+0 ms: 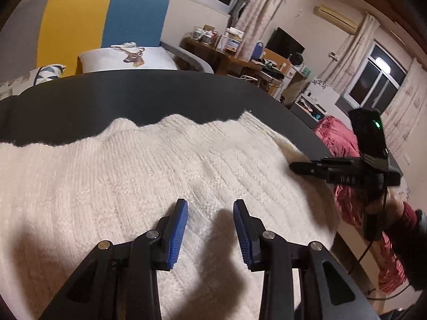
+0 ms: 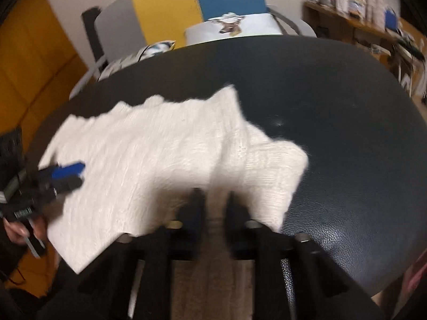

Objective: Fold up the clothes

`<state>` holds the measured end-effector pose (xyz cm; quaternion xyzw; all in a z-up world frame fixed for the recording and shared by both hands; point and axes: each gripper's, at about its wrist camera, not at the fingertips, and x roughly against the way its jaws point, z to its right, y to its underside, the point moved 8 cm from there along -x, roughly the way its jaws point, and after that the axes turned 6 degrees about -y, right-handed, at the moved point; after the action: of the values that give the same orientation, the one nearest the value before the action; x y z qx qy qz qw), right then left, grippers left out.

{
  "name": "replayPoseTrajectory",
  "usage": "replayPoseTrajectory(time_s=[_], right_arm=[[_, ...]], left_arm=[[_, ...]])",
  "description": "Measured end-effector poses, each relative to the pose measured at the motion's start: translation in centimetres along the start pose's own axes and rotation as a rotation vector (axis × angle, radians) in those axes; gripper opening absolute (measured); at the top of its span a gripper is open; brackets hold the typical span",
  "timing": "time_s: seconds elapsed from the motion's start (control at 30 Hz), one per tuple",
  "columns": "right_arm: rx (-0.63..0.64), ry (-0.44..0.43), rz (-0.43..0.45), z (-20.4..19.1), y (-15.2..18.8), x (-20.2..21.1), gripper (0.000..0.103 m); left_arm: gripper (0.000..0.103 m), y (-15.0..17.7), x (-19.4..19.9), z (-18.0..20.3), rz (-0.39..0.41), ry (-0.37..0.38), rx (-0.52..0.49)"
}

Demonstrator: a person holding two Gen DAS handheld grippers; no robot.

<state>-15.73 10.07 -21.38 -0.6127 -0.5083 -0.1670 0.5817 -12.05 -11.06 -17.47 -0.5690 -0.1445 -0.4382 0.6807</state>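
Observation:
A white knitted sweater (image 1: 160,165) lies spread flat on the black table (image 1: 133,98). My left gripper (image 1: 210,213) is open, its blue pads (image 1: 178,229) hovering just over the sweater's near part, holding nothing. In the left wrist view my right gripper (image 1: 296,166) is seen side-on at the sweater's right edge. In the blurred right wrist view the sweater (image 2: 160,154) covers the left half of the table (image 2: 347,133), with one part reaching right. My right gripper (image 2: 213,197) has a gap between its dark fingers, at the sweater's near edge. My left gripper (image 2: 72,174) appears at the left.
A chair with yellow and blue panels (image 1: 106,18) and a white deer-print cushion (image 1: 128,58) stand behind the table. A cluttered wooden desk (image 1: 226,50) is at the back right. A red quilt (image 1: 344,144) lies right of the table.

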Motion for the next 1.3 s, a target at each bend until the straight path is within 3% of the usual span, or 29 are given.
replayPoseTrajectory(time_s=[0.07,0.13,0.23,0.27,0.37,0.4,0.47,0.53,0.6,0.67,0.73,0.87,0.93,1.0,1.1,1.2,1.23,1.27,1.3], right_arm=[[0.061,0.036,0.017,-1.2,0.0,1.5,0.007],[0.107,0.077,0.031,-2.0,0.4,3.2,0.007],[0.146,0.168,0.002,-1.8,2.1,4.5,0.007],[0.124,0.168,-0.001,-1.4,2.4,4.4,0.007],[0.018,0.134,-0.003,0.2,2.9,3.5,0.009],[-0.018,0.123,-0.004,0.8,3.1,3.3,0.011],[-0.088,0.100,-0.005,1.8,3.5,2.7,0.029],[-0.074,0.158,0.048,2.0,2.4,3.9,0.044],[-0.037,0.195,0.106,1.4,0.9,5.0,0.049],[0.012,0.171,0.155,-0.4,-1.0,5.5,0.059],[0.036,0.119,0.130,-2.5,-1.7,3.6,0.067],[0.075,0.004,0.057,-6.8,-2.6,-1.1,0.067],[0.094,-0.053,0.020,-8.9,-3.1,-3.4,0.067],[0.114,-0.011,-0.021,-9.4,-2.6,-4.9,0.067],[0.107,-0.011,0.012,-9.0,-2.0,-5.2,0.073],[0.114,-0.023,0.054,-8.9,-1.5,-5.2,0.073],[0.113,-0.028,0.068,-8.9,-1.3,-5.1,0.073],[0.110,-0.028,0.069,-8.9,-1.4,-5.0,0.074],[0.106,-0.027,0.066,-9.0,-1.5,-4.8,0.074]], left_arm=[[0.036,-0.4,1.3,0.8,0.035,0.036,0.006],[0.043,0.0,2.0,1.4,0.050,0.060,0.003],[0.042,2.2,-0.3,0.7,-0.037,0.037,0.007],[0.043,2.2,-0.2,0.8,-0.006,0.037,-0.008],[0.043,1.7,0.7,1.1,-0.009,0.037,-0.007],[0.043,1.1,1.3,0.9,0.009,0.050,0.007],[0.043,-0.3,2.7,-0.5,0.054,0.038,0.037],[0.043,-1.2,3.7,-2.6,0.074,-0.011,0.067],[0.043,-1.9,4.2,-5.2,0.076,-0.083,0.079],[0.043,-2.1,3.9,-7.3,0.038,-0.152,0.066],[0.043,-2.4,3.1,-8.2,-0.007,-0.208,0.015],[0.043,-4.9,1.6,-6.3,0.001,-0.116,-0.131],[0.044,-5.2,-1.1,-5.8,-0.074,-0.114,-0.233],[0.048,-4.6,-4.2,-5.8,-0.177,-0.136,-0.278],[0.050,-4.8,-5.3,-5.8,-0.186,-0.083,-0.235],[0.038,-4.5,-5.3,-5.8,-0.173,-0.086,-0.222],[0.021,-4.5,-5.1,-5.8,-0.172,-0.086,-0.202],[0.010,-4.7,-5.1,-5.9,-0.172,-0.079,-0.170],[0.006,-5.1,-5.1,-6.0,-0.175,-0.084,-0.159]])
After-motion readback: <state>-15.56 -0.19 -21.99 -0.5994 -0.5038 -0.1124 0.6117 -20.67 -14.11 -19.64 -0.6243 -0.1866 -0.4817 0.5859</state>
